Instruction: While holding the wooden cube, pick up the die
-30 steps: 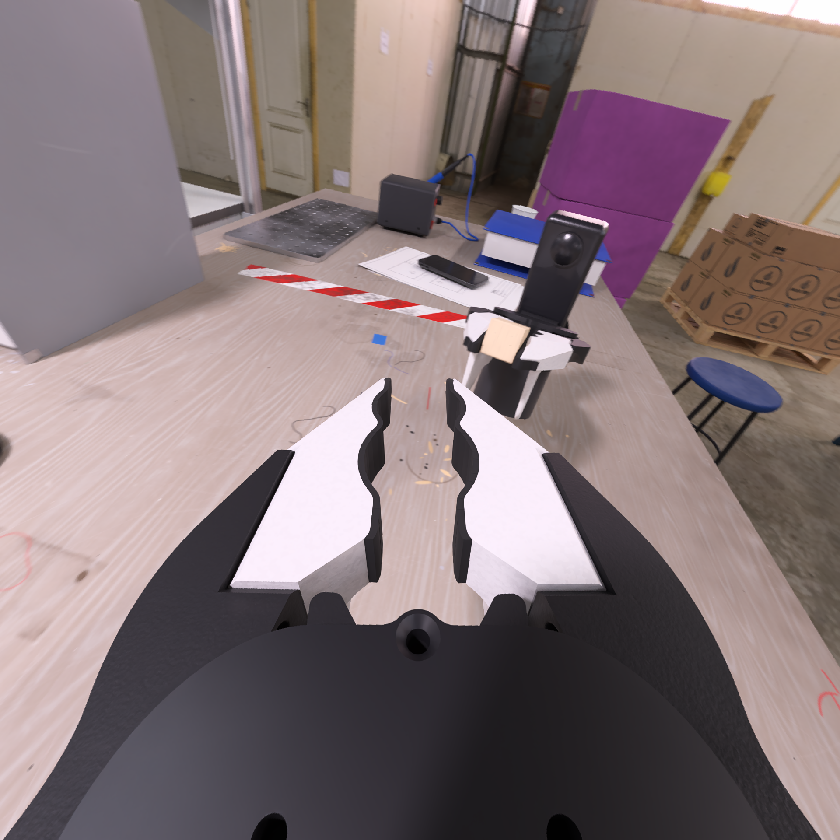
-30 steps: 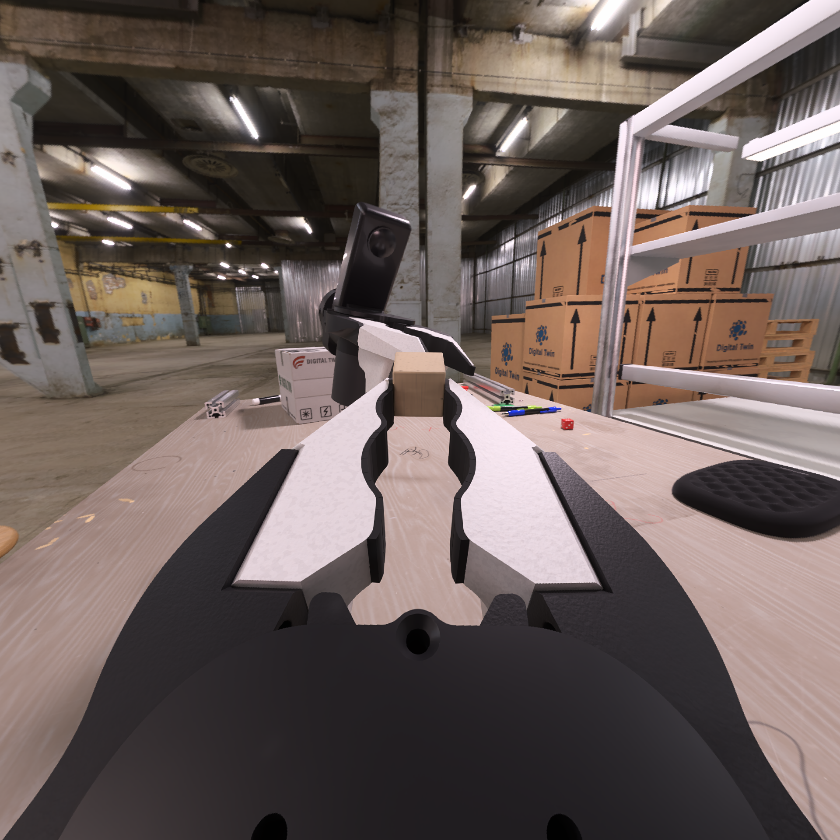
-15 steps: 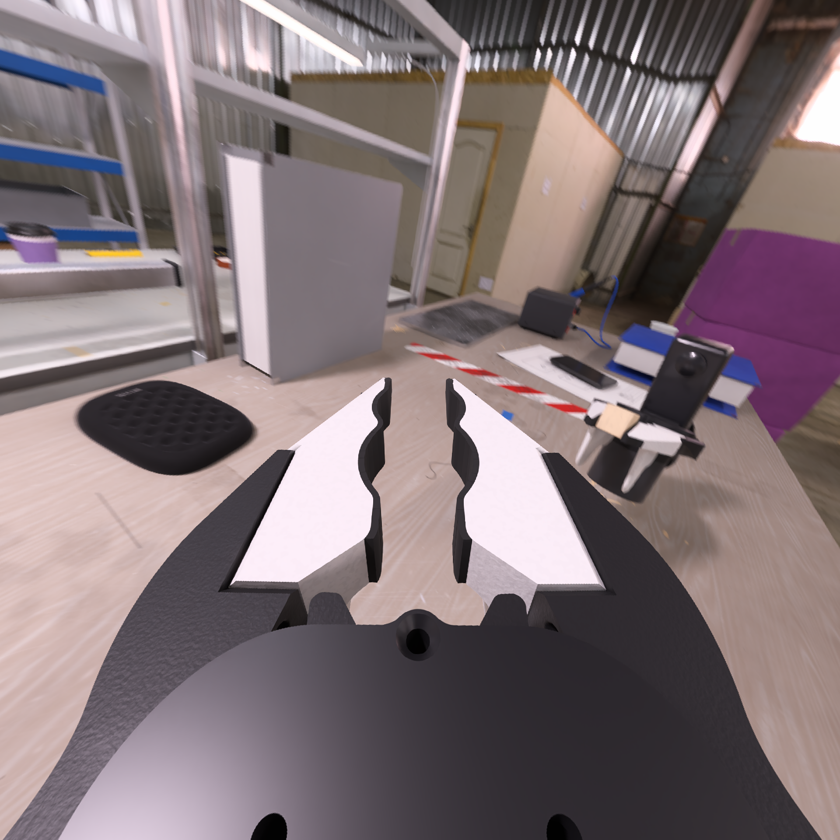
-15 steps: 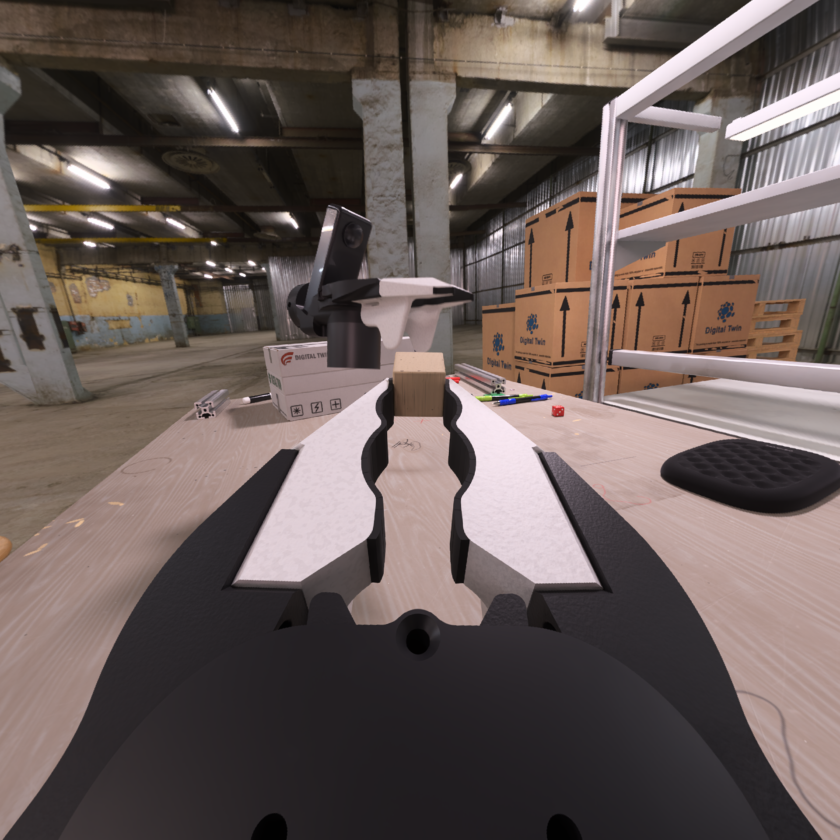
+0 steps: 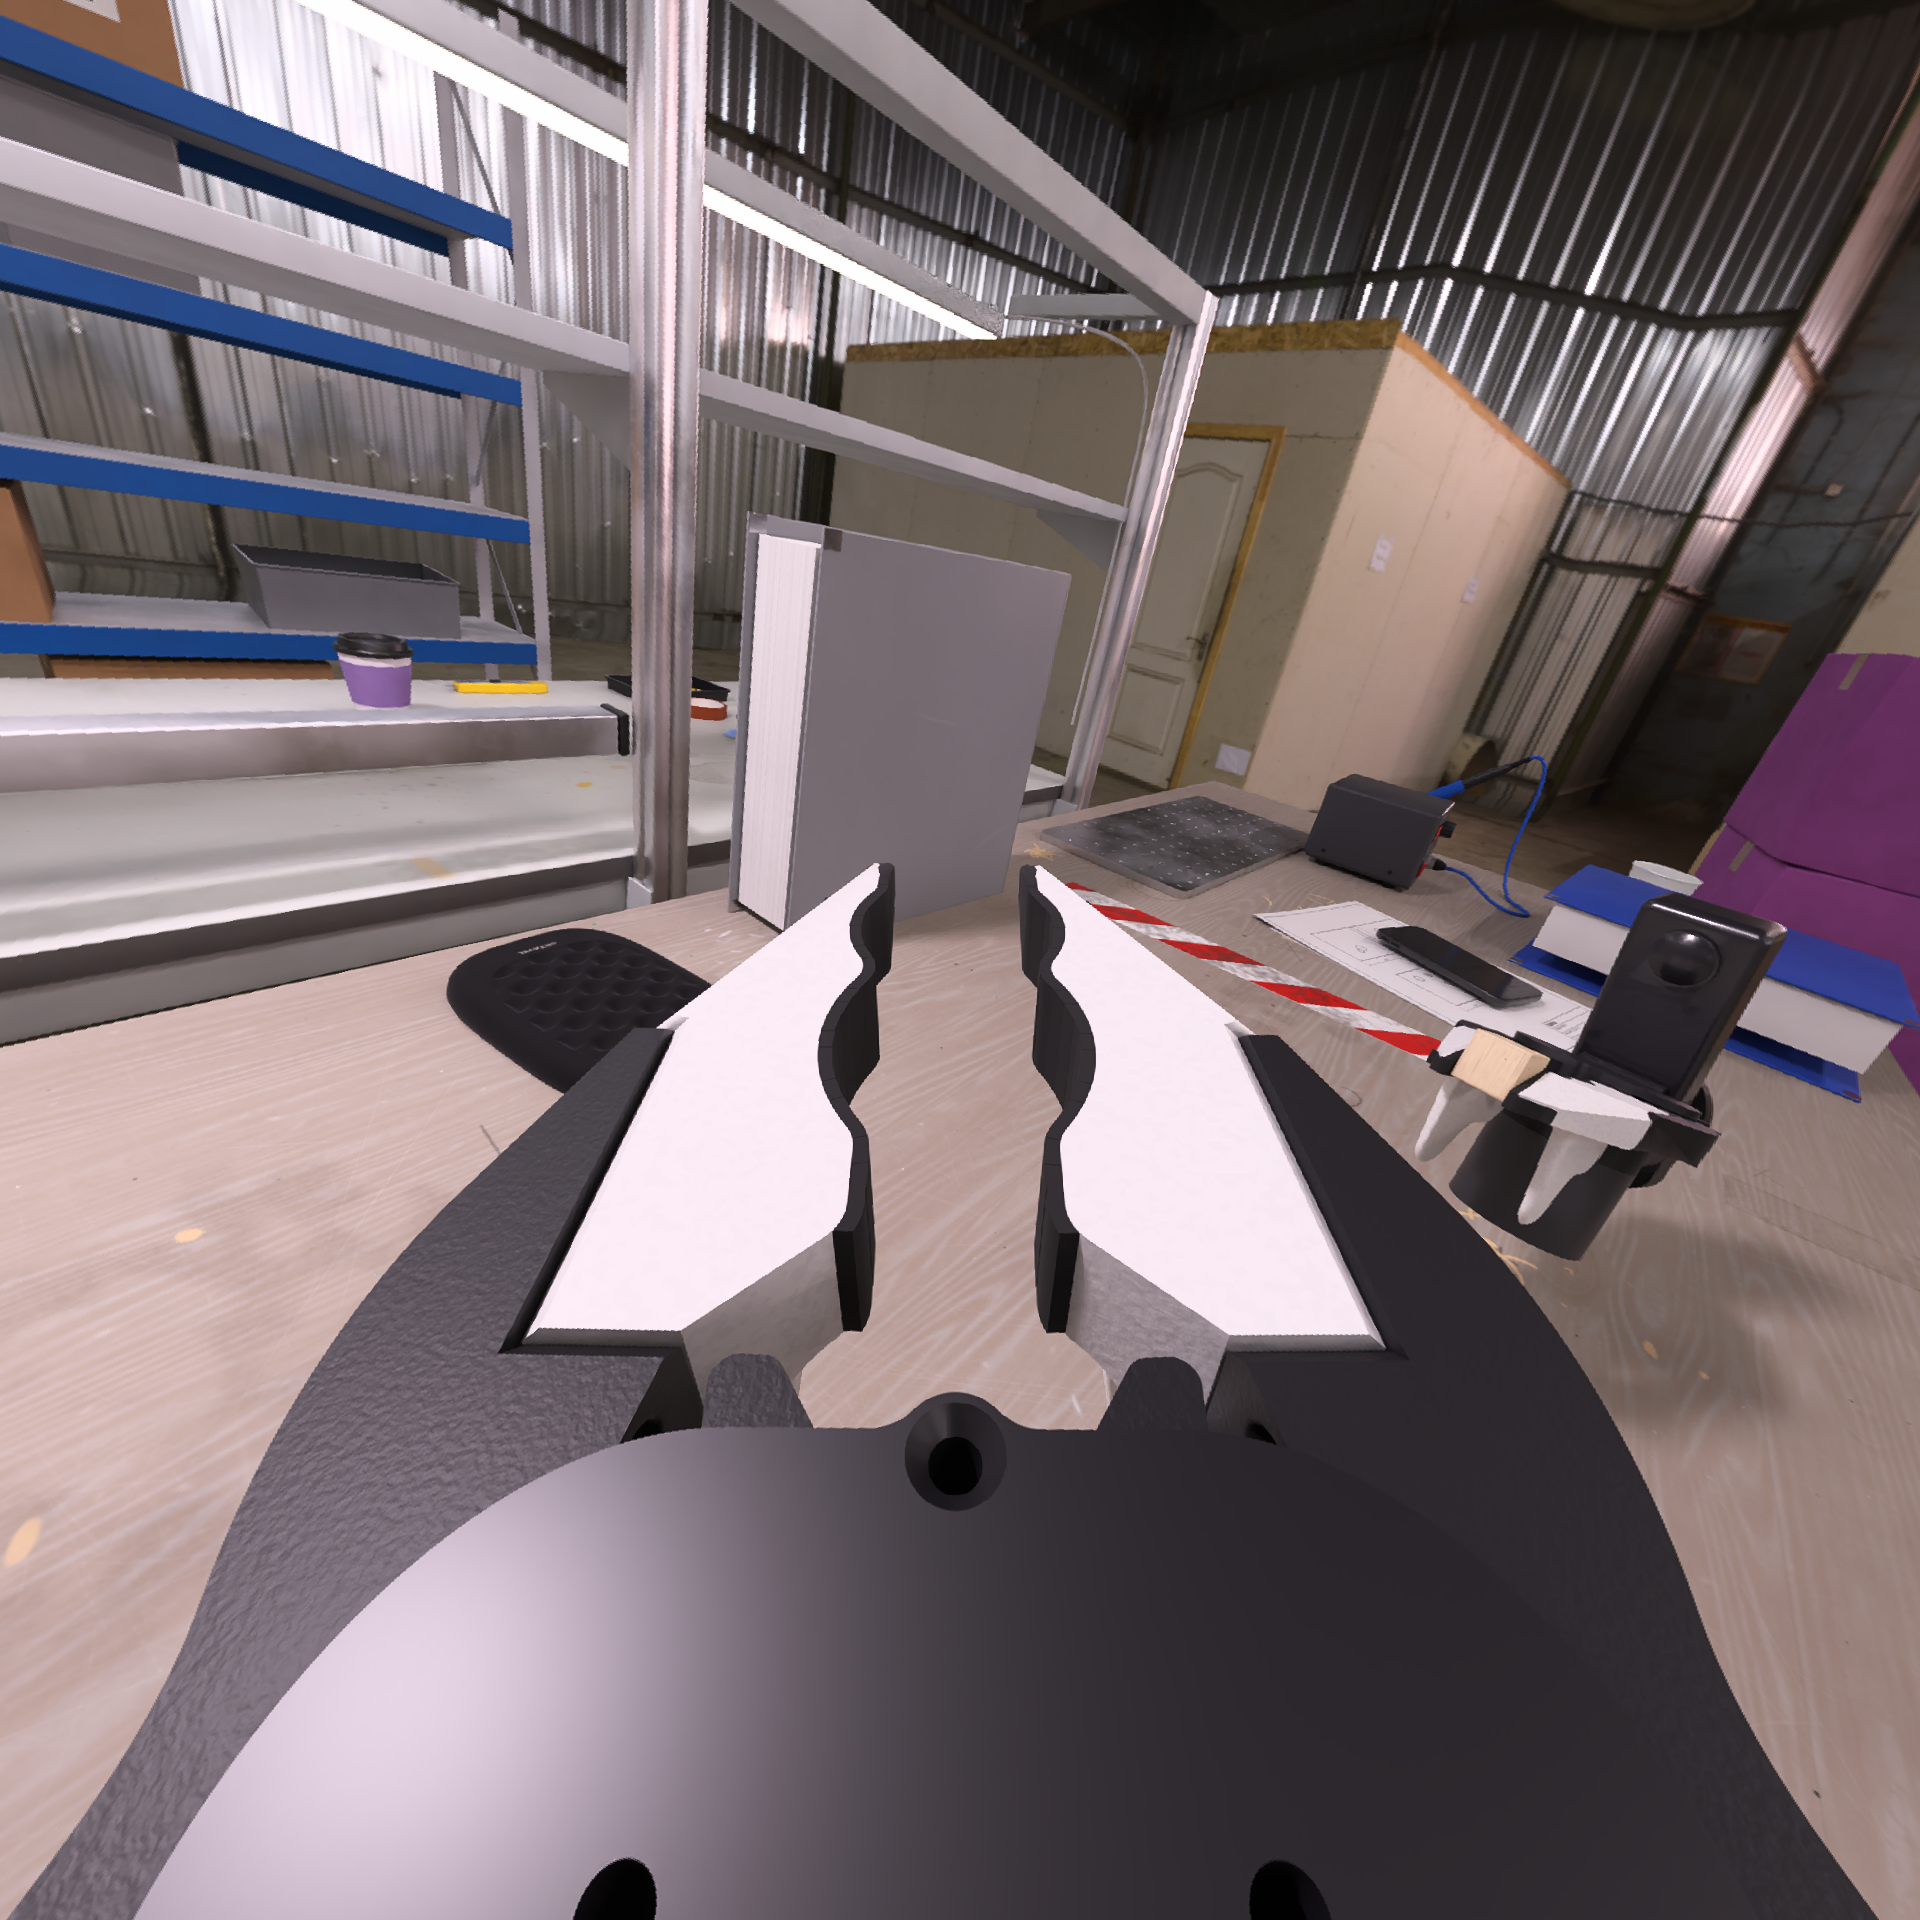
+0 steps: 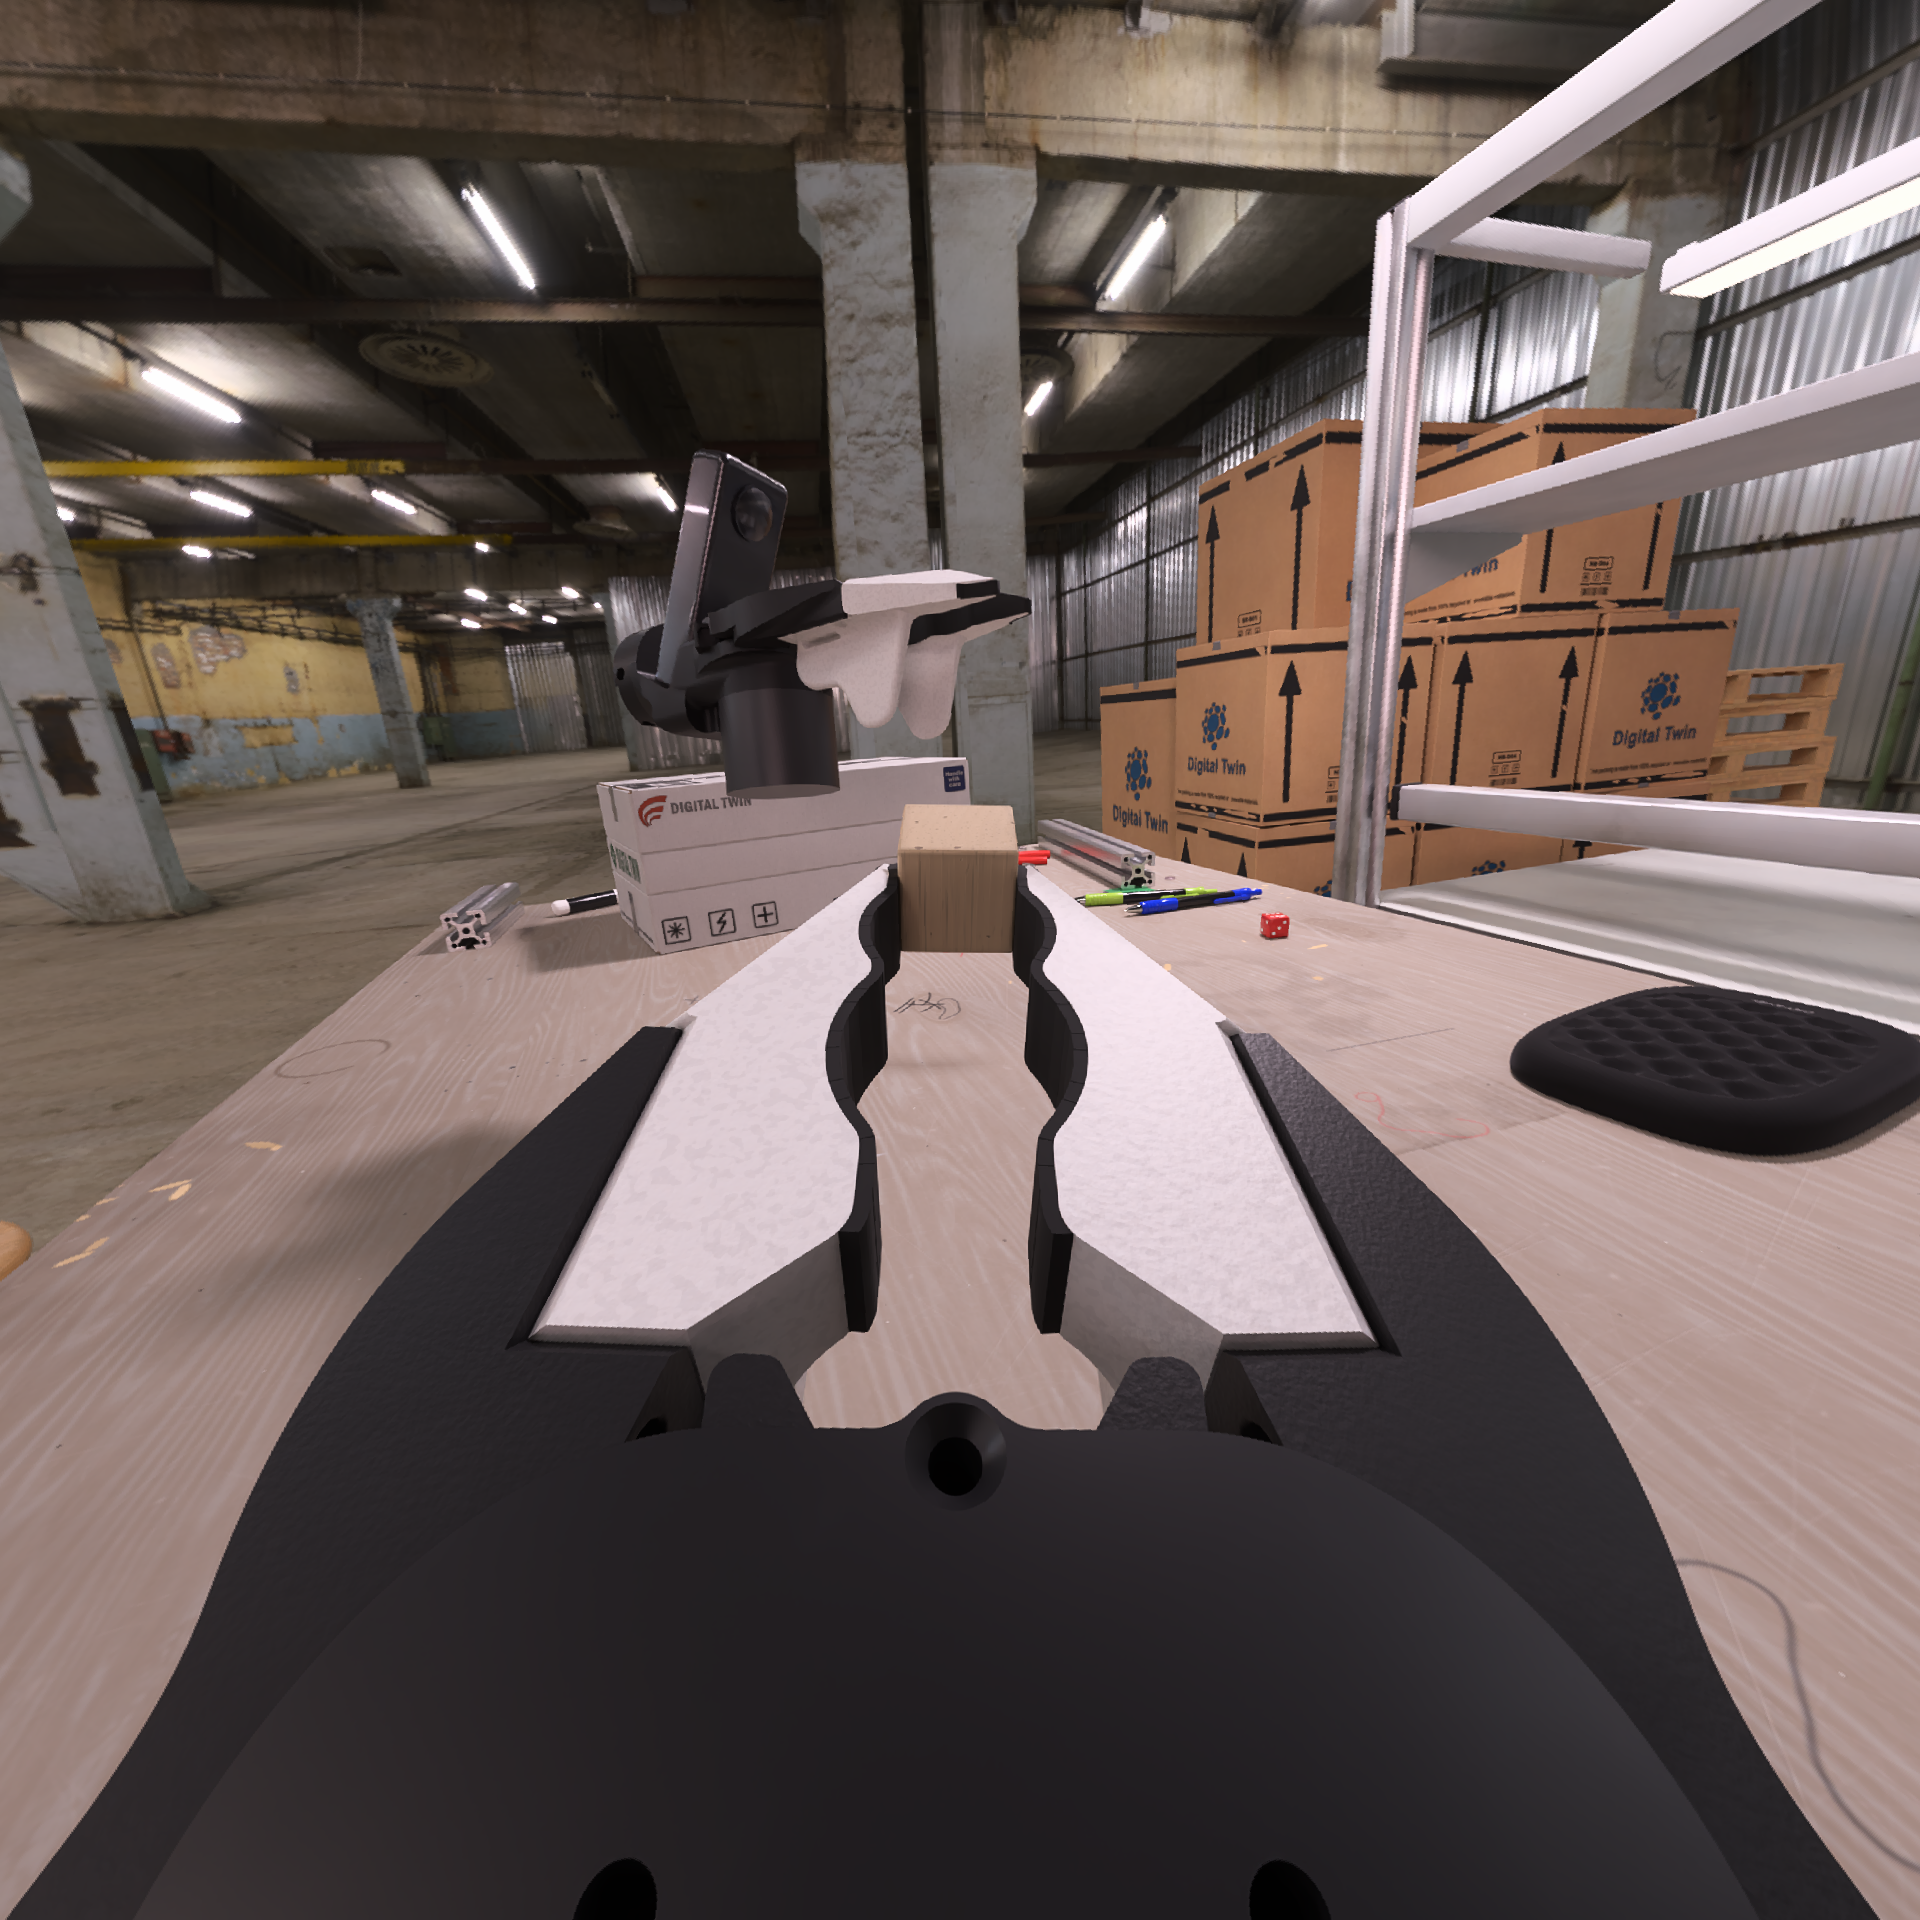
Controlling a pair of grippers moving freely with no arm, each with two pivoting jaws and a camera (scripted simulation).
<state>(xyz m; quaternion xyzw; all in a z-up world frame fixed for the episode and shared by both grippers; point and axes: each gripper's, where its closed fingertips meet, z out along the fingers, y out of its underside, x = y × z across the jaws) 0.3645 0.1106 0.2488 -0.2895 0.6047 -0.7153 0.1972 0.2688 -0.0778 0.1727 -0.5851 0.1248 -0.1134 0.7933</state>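
My right gripper (image 6: 956, 883) is shut on the wooden cube (image 6: 956, 878), a pale block held at the fingertips above the table. The die (image 6: 1274, 925) is small and red and lies on the table far ahead to the right, near some pens. My left gripper (image 5: 954, 883) is open and empty, raised above the table. It also shows in the right wrist view (image 6: 997, 603), high above the white box, pointing right. In the left wrist view the right gripper (image 5: 1481, 1070) shows at the right with the cube (image 5: 1496, 1062). The die is not in the left wrist view.
A black ribbed pad (image 6: 1725, 1060) lies right of the right gripper, also in the left wrist view (image 5: 566, 982). A white box (image 6: 769, 852), aluminium profiles (image 6: 1096, 850) and pens (image 6: 1174, 896) lie at the far end. A metal shelf frame (image 6: 1382, 540) and a grey panel (image 5: 914, 717) border the table.
My left gripper has swung left and risen, from facing the right gripper to facing the shelves and grey panel. The right gripper has kept hold of the cube and shifted slightly.
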